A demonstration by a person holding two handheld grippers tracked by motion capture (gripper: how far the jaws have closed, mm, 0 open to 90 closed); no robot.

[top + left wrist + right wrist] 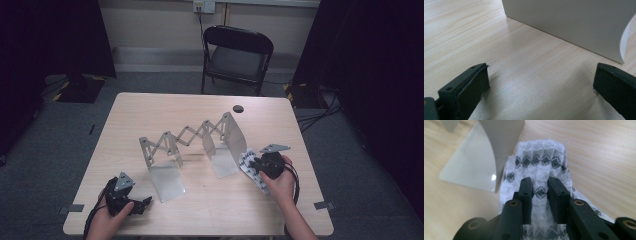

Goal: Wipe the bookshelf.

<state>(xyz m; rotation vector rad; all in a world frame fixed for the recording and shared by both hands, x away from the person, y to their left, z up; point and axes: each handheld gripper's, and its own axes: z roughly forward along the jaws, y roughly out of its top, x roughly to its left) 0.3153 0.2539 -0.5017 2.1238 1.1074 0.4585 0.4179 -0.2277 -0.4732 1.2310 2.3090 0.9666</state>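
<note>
**Right gripper pinching the patterned cloth beside the rack's right foot**

The right gripper (pixel 256 163) is sitting at the lower right of the high view, its jaws drawn narrow around a raised fold of the white cloth (pixel 541 173) with the black diamond pattern. In the right gripper view the two black jaws are standing close together in the lower middle of the frame, cloth bunched between them and apparently pressed by the pads.

The cloth is lying on the table (pixel 200 107) just beside the right foot of the expanding metal rack (pixel 192 135), spilling away from the jaws toward the top of the right gripper view. The rack's curved upright (pixel 499 142) is rising at upper left of that frame, its edge right against the cloth. In the high view the cloth's long axis is running diagonally, from the rack's foot down toward the person's right hand (pixel 280 180).

The left gripper (pixel 137 206) is resting at lower left of the high view, jaws spread wide with bare wood between them, the rack's left foot (pixel 574 22) facing it across the upper right of its own view.

So the cloth is entirely the right hand's business, the left gripper being well apart from it. The lift probably needs to go up and away from the upright, since the fabric could snag on that edge.
</note>
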